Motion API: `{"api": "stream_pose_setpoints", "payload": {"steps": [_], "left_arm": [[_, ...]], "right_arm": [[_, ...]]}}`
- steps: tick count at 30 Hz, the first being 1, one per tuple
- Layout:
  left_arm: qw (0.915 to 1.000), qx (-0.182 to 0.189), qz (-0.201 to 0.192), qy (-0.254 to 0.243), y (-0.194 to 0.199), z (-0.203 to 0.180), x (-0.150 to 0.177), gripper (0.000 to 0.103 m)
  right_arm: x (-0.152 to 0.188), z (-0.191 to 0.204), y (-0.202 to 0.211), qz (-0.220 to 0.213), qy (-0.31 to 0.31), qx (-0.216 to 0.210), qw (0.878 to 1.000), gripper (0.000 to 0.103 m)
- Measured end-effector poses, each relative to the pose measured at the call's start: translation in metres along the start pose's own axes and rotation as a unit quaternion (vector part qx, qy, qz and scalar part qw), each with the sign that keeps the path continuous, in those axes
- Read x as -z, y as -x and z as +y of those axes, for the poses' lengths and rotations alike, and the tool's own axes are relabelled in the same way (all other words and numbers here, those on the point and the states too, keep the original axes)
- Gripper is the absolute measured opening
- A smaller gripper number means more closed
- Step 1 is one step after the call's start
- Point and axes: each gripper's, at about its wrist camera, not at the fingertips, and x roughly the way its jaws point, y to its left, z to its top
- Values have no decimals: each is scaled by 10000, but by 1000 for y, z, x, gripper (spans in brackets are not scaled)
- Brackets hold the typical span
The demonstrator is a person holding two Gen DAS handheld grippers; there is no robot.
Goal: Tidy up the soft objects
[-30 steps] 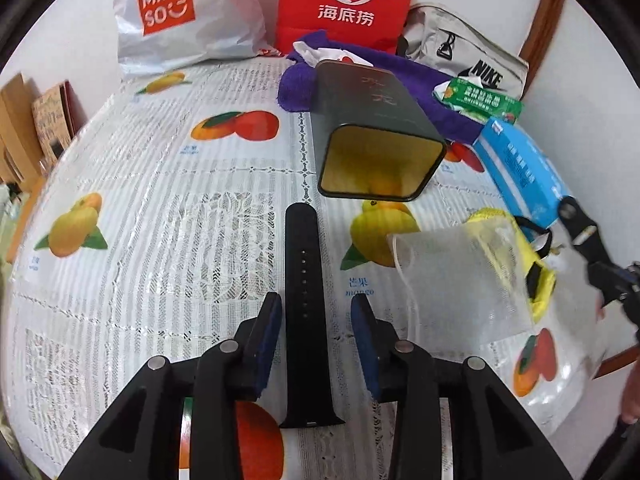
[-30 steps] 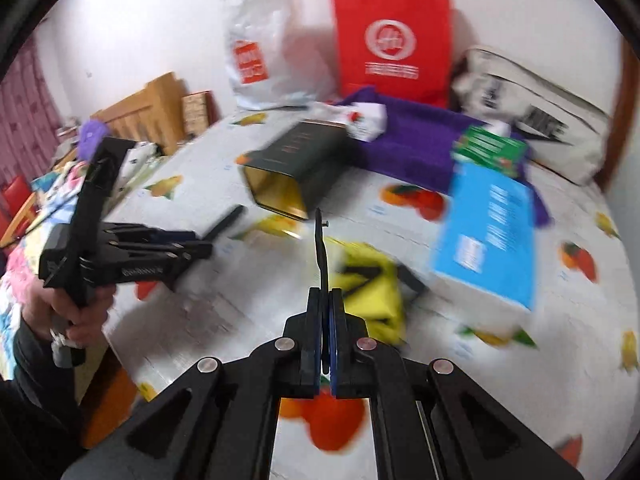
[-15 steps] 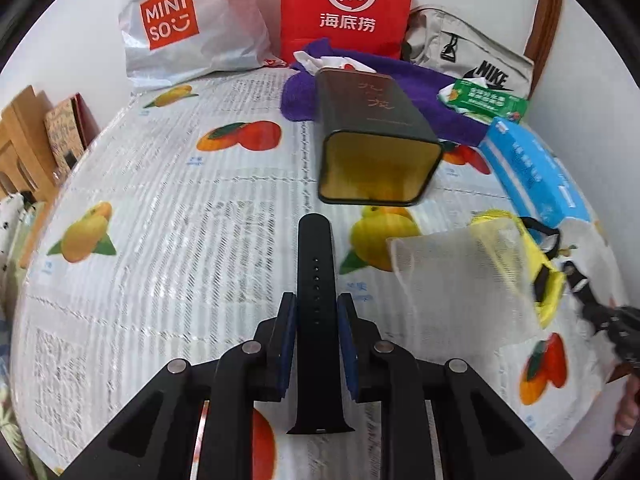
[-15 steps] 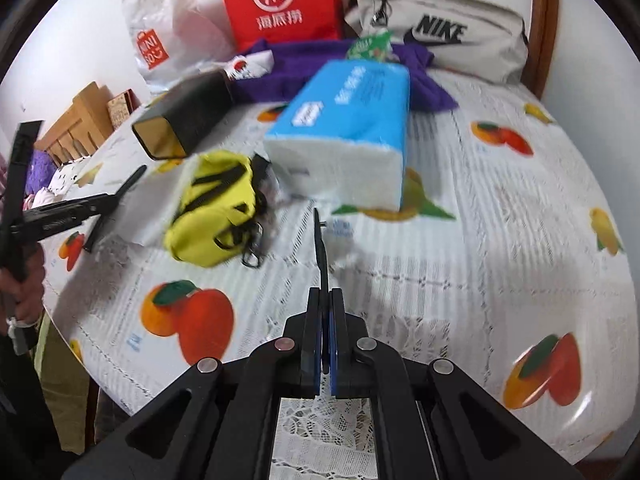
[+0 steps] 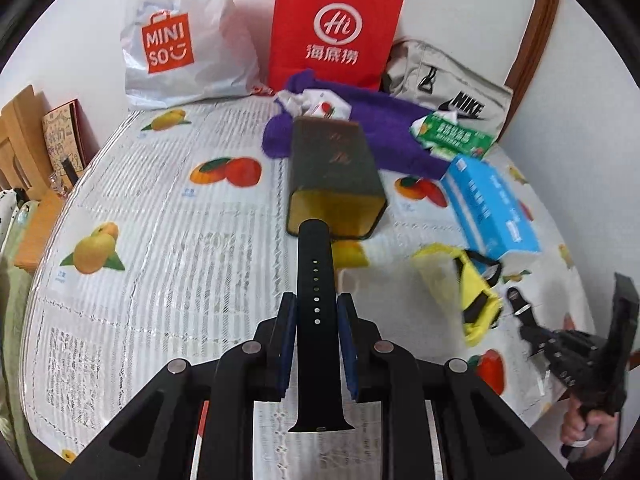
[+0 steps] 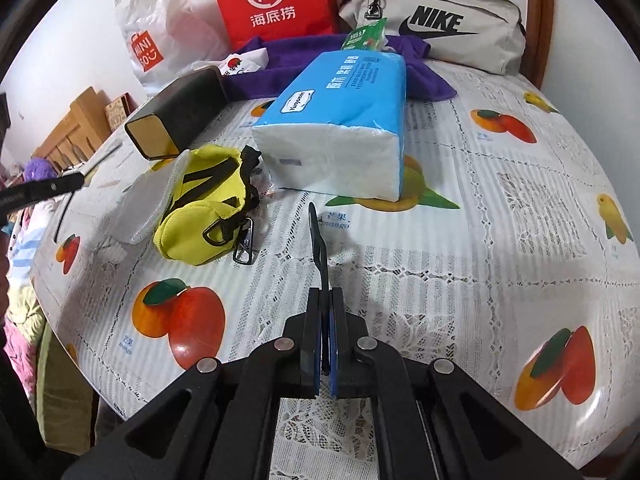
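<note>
My left gripper (image 5: 316,312) is shut on a long black watch strap (image 5: 314,264) with a row of holes, held off the tablecloth and pointing at the open mouth of a dark tin (image 5: 336,176). My right gripper (image 6: 325,300) is shut on a second thin black strap piece (image 6: 318,240), seen edge-on and sticking up over the cloth in front of the blue tissue pack (image 6: 340,128). A yellow pouch (image 6: 204,216) lies left of it, with a translucent mesh pouch (image 6: 148,200) leaning on it. The left wrist view shows the right gripper at its right edge.
A purple towel (image 5: 384,128), a green packet (image 5: 452,136), a Nike bag (image 6: 436,20), a red paper bag (image 5: 336,24) and a white Miniso bag (image 5: 176,48) line the far side. The fruit-print tablecloth (image 6: 460,288) drops off at the near edge. A wooden headboard (image 6: 80,124) stands on the left.
The left jaws closed on the long strap and lifted it off the cloth. The right gripper swung right and down with its strap piece, then stayed still.
</note>
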Motion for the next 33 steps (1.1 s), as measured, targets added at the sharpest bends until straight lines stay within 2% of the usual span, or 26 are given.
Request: {"api": "stream_pose_setpoints", "payload": {"steps": [3, 11, 18, 26, 33], "left_arm": [[10000, 4, -60, -4, 6, -5, -9, 20], [9999, 83, -114, -12, 13, -11, -33, 20], [9997, 154, -196, -44, 11, -14, -62, 20], [9993, 210, -217, -199, -3, -16, -103, 20], [9992, 193, -190, -278, -29, -16, -140, 20]], "right_arm": [[-4, 0, 5, 35, -41, -226, 9997, 3], [-26, 23, 30, -228, 389, -525, 9976, 3], [-62, 34, 52, -582, 508, -849, 9934, 3], [-116, 25, 53, -900, 499, -754, 9918, 3], [-175, 6, 25, -930, 284, -591, 9935, 3]]}}
